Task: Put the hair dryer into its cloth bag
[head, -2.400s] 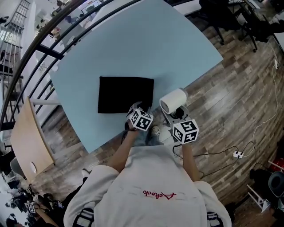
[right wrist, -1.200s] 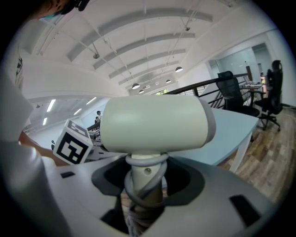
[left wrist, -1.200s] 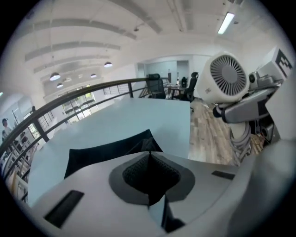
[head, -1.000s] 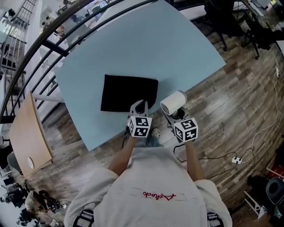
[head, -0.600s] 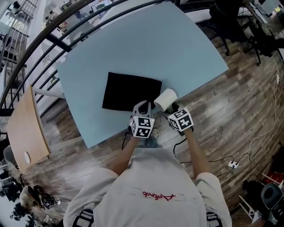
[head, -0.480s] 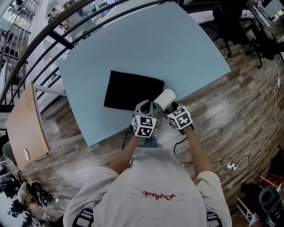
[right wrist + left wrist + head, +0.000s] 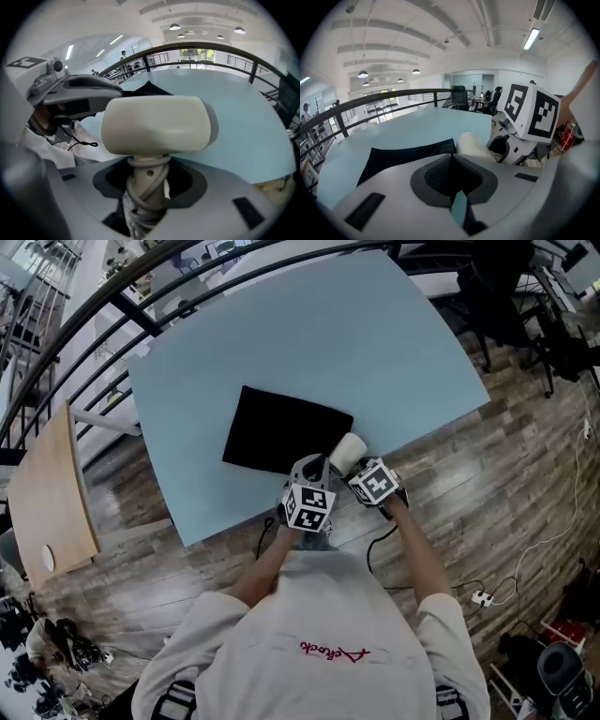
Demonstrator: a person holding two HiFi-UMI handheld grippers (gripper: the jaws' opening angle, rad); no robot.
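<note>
1. The right gripper [image 7: 147, 183] is closed on the handle [image 7: 146, 172] of the hair dryer [image 7: 348, 450]. The cord [image 7: 140, 206] is wound around this handle, so the jaws press on handle and cord together.
2. The left gripper [image 7: 307, 468] has its jaws together. It rests at the near edge of the cloth bag [image 7: 281, 429], close to the bag's right corner. I cannot tell if it pinches the cloth or only lies on it.
3. The bag lies flat on the light blue table [image 7: 309, 334], and it looks closed.
4. What changed: about 2 seconds ago the hair dryer was held to the right, beyond the table edge and well apart from the bag. Now its pale head is over the table edge, just beside the bag's near right corner and the left gripper.
5. The right gripper has also come lower and turned, so the head of the dryer now points more toward the bag. The left gripper has kept its place at the bag's edge.
6. My judgement: the carrying step is almost finished, but the insertion has not begun. The mouth of the bag must first be lifted open, probably by the left gripper. If not, the dryer would only push the flat cloth away.
</note>
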